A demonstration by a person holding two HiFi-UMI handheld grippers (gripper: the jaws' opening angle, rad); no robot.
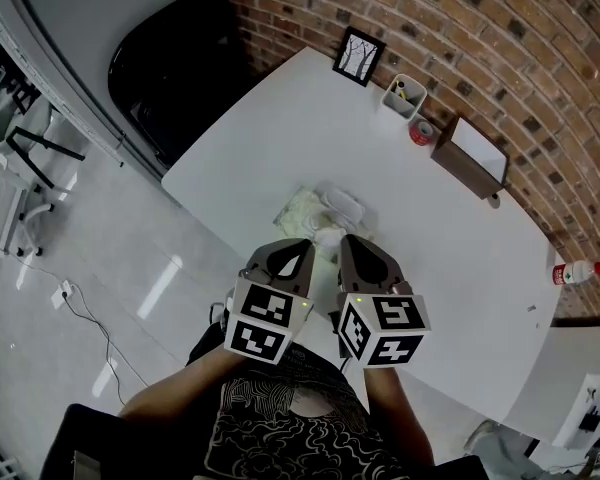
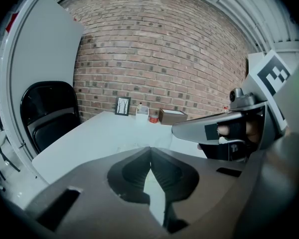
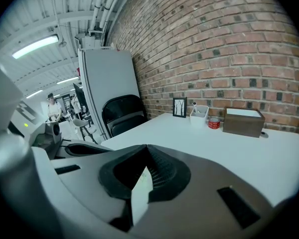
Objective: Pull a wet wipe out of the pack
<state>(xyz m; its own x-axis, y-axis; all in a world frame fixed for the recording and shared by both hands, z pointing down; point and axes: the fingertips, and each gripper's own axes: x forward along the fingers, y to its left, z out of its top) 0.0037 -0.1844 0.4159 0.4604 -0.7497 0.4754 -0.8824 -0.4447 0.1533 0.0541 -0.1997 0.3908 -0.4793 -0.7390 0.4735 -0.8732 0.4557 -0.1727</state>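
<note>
Left gripper (image 2: 150, 156) and right gripper (image 3: 145, 156): both jaw pairs closed, empty. The wipe (image 1: 329, 235) is likely soft and limp. Pinch its tuft above the pack (image 1: 305, 208).

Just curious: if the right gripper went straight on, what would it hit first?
The right gripper would probably meet the wet wipe pack first, just past its tips; depth is hard to judge.
</note>
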